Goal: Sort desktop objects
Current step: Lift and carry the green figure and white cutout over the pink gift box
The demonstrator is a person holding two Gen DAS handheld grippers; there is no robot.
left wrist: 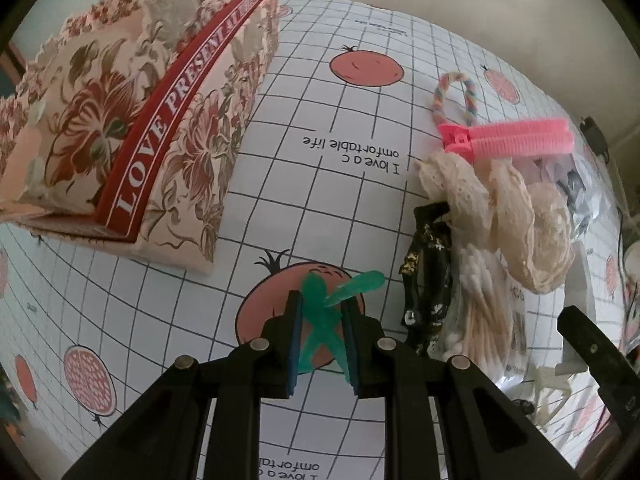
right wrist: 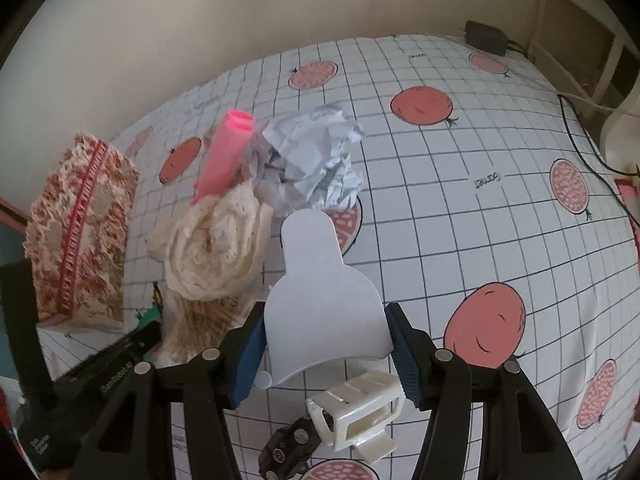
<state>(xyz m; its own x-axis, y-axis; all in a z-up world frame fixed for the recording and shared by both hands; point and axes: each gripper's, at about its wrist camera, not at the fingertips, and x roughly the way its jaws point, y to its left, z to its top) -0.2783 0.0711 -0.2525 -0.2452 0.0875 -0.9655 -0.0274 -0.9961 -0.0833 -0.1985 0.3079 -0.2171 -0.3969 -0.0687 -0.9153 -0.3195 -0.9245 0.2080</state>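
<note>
Gripping a small green plastic piece [left wrist: 326, 320] just above the table [left wrist: 360, 184], your left tongs [left wrist: 322, 344] are closed on it, with the flowered box [left wrist: 120, 128] at the far left. To the right lies a pile: cotton swabs [left wrist: 484, 320], cream lace [left wrist: 500, 208], pink hair clip [left wrist: 516, 140]. Your right tongs [right wrist: 326, 354] hold a white curved plastic piece [right wrist: 324, 292] between their pads, right of that pile.

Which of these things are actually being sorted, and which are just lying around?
In the job:
- translucent green plastic clip, in the left tool
- white bottle-shaped card, in the right tool
- floral cardboard box

Lying about:
- black power adapter
- grid-patterned tablecloth
</note>
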